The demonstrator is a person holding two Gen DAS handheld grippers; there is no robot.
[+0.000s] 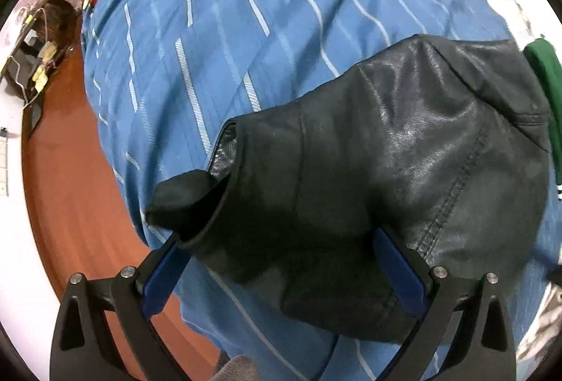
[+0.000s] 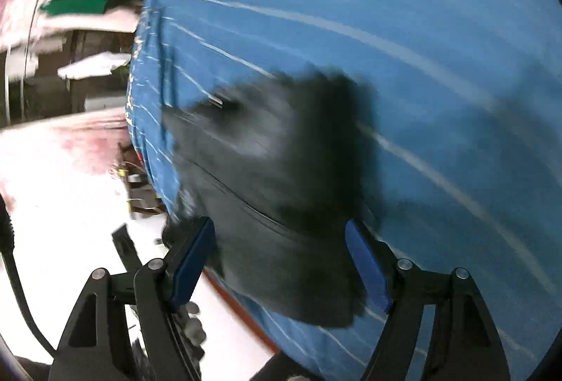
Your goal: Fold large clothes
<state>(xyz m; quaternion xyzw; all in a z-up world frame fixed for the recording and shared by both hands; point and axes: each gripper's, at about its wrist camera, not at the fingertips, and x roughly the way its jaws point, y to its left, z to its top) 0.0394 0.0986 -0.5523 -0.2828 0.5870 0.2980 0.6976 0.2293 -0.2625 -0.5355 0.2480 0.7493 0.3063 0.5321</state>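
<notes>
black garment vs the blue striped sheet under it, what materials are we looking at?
Black garment: looks like leather or faux leather, which one I cannot tell. Signs: semi-gloss sheen, fine grain, a row of topstitching, stiff creases.

Blue striped sheet: looks like woven cloth, possibly cotton. Signs: matte surface, soft wrinkles, pale woven-looking stripes.

The right wrist view is too blurred to add anything.

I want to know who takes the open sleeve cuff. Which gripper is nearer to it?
Left. The left gripper straddles the black leather sleeve with one finger at its cuff. The right gripper straddles blurred black fabric; no cuff is discernible there.
</notes>
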